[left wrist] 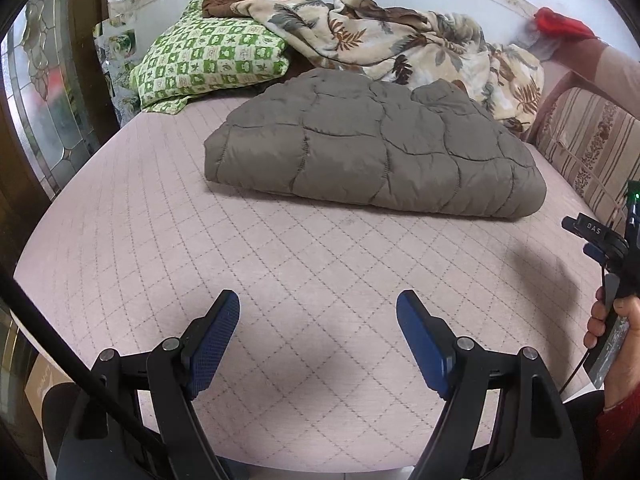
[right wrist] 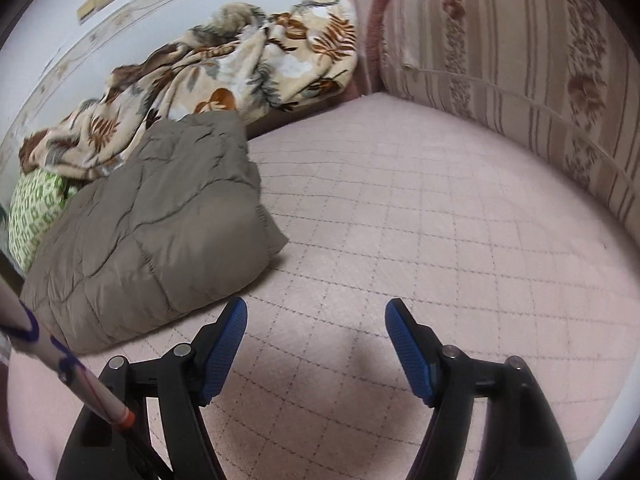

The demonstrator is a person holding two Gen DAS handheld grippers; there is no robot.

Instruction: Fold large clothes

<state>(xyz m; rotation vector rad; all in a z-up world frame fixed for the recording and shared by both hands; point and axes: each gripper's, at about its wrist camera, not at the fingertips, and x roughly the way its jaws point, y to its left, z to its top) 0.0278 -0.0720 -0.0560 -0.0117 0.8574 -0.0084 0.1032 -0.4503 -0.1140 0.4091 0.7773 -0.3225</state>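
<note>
A grey-brown quilted garment (left wrist: 372, 148) lies folded into a thick bundle in the middle of the pink quilted bed (left wrist: 280, 264). My left gripper (left wrist: 318, 300) hovers open over bare bedding, well short of the bundle's near edge, with nothing between its blue pads. In the right wrist view the same bundle (right wrist: 152, 232) sits at the left, and my right gripper (right wrist: 316, 306) stands open just right of its near corner, over the bed (right wrist: 440, 240). A hand (left wrist: 612, 328) holds the right gripper's handle at the left wrist view's right edge.
A leaf-print blanket (left wrist: 400, 40) is heaped behind the bundle against the wall, beside a green checked pillow (left wrist: 208, 60). A striped padded bed end (right wrist: 520, 60) rises along the right side. A red item (left wrist: 560, 22) lies at the far right corner. Glass-panelled door (left wrist: 44, 92) stands left.
</note>
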